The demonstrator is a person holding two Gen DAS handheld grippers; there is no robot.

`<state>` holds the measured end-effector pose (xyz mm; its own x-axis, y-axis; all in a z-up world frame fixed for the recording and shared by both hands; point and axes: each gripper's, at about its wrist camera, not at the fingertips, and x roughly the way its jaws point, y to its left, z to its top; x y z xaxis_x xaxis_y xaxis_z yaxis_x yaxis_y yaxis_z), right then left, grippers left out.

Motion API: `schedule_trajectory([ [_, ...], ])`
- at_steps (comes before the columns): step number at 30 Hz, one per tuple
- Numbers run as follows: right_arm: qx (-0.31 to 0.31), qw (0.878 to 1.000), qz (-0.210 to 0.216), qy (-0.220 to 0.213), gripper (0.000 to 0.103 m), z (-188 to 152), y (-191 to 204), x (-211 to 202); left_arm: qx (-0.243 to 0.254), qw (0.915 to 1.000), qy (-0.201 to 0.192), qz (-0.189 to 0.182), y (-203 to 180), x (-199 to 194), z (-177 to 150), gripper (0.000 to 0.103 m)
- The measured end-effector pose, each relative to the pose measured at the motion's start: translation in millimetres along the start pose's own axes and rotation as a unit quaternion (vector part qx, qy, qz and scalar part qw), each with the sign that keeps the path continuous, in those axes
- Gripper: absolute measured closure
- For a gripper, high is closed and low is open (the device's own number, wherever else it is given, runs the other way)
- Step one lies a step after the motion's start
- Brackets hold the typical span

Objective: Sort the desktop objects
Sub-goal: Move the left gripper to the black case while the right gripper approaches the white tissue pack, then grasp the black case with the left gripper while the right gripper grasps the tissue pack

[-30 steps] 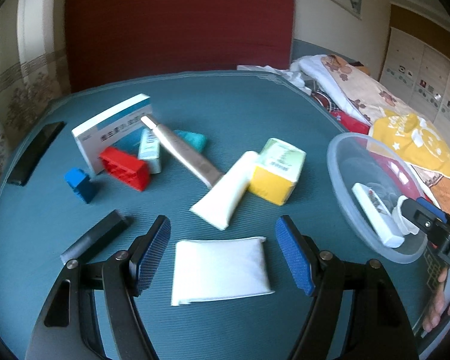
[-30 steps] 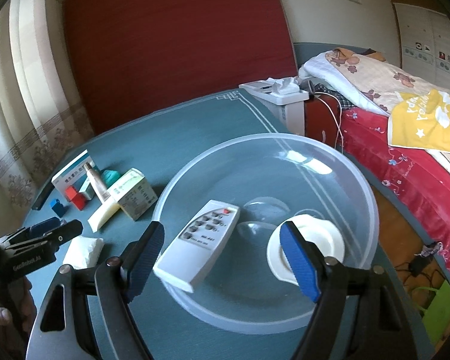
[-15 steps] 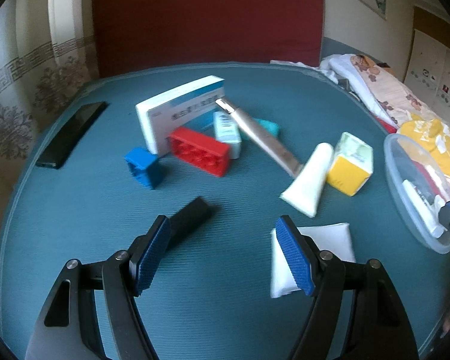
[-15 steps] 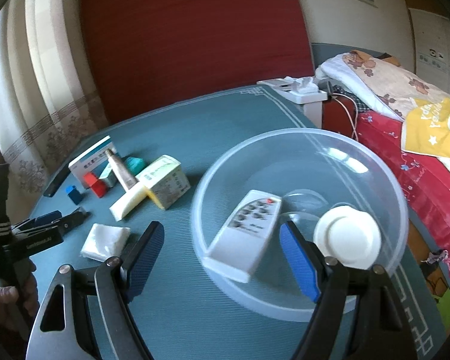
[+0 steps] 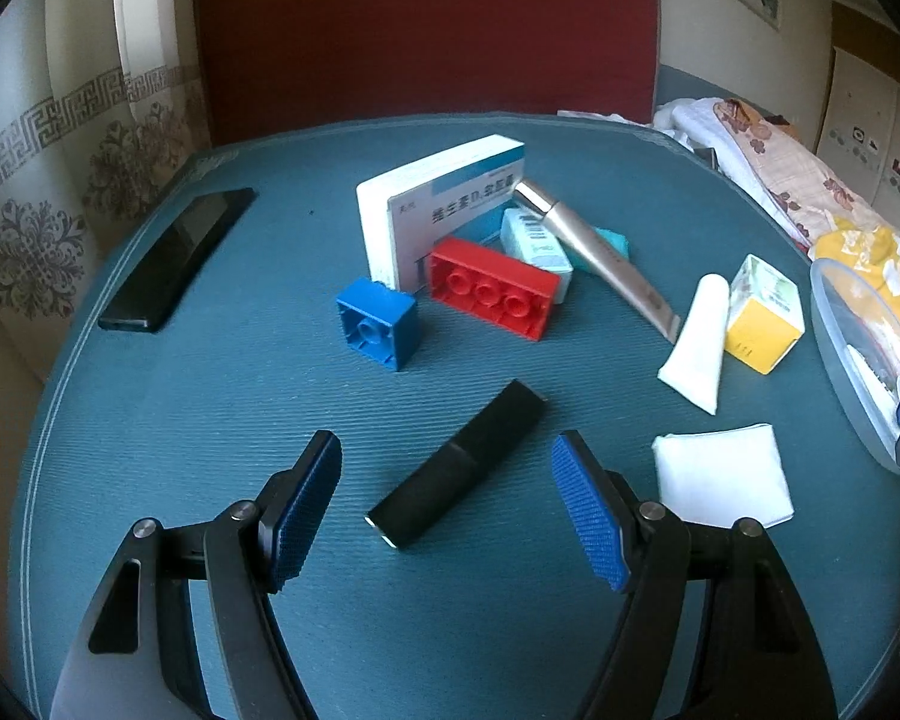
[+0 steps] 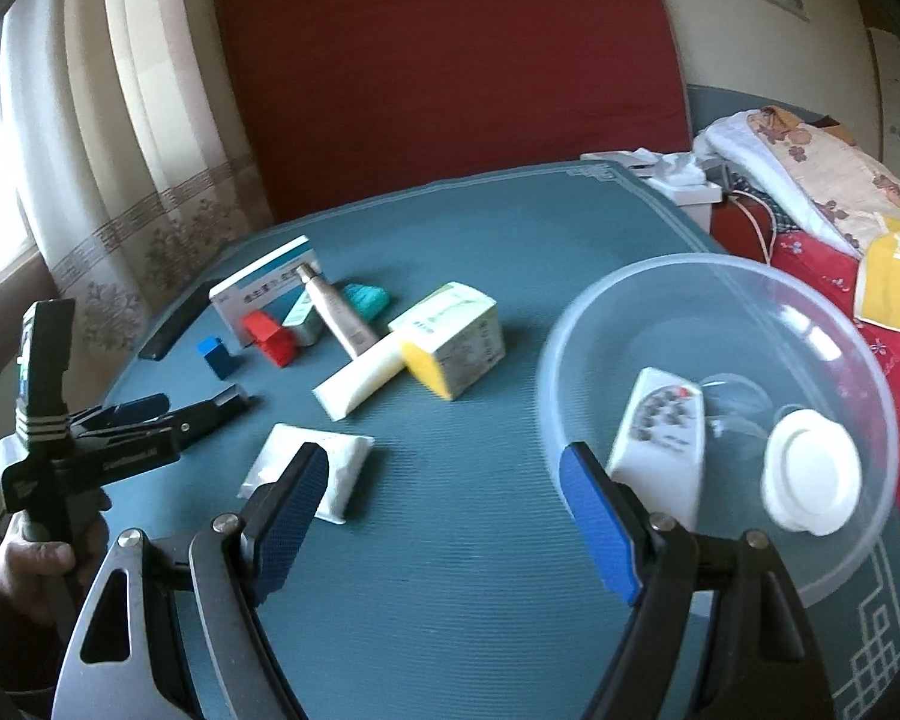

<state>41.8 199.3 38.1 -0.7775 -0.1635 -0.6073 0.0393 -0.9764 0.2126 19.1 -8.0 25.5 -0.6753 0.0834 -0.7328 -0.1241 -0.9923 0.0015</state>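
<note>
My left gripper is open and empty, with a black stick-shaped object lying on the mat between its fingers. A white folded packet lies to its right. Beyond lie a blue brick, a red brick, a medicine box, a gold tube, a white tube and a yellow-green box. My right gripper is open and empty, between the white packet and the clear bowl, which holds a white remote and a white round lid.
A black flat bar lies at the mat's far left. The teal mat covers a round table. A bed with bedding stands to the right, a red headboard and curtains behind. The left gripper also shows in the right wrist view.
My left gripper swung left from over the white packet to the black stick. My right gripper swung left, so the bowl now sits at its right.
</note>
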Motion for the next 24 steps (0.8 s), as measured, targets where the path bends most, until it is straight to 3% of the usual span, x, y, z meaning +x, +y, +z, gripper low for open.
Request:
schedule_trajectory([
  [7, 0.003, 1.0, 0.025, 0.016, 0.02, -1.3, 18.1, 12.4, -0.009, 0.9996, 0.02, -0.015, 6.7, 14.7, -1.5, 0.027],
  [13, 0.002, 0.998, 0.042, 0.042, 0.017, -3.5, 34.1, 29.4, 0.003, 0.9998, 0.018, -0.004, 3.3, 20.1, -2.6, 0.027],
  [16, -0.002, 0.998, 0.045, 0.051, 0.017, -3.2, 41.4, 37.8, 0.018, 0.9998, 0.013, -0.002, -2.3, 20.3, -3.4, 0.04],
  [18, -0.004, 0.997, 0.047, 0.057, 0.017, -3.0, 45.6, 42.7, 0.022, 0.9997, 0.009, -0.008, -4.6, 19.4, -3.1, 0.055],
  [24, -0.014, 0.996, 0.051, 0.075, 0.016, -2.1, 63.0, 60.1, 0.002, 0.9998, 0.003, -0.02, 1.6, 19.4, -2.0, 0.068],
])
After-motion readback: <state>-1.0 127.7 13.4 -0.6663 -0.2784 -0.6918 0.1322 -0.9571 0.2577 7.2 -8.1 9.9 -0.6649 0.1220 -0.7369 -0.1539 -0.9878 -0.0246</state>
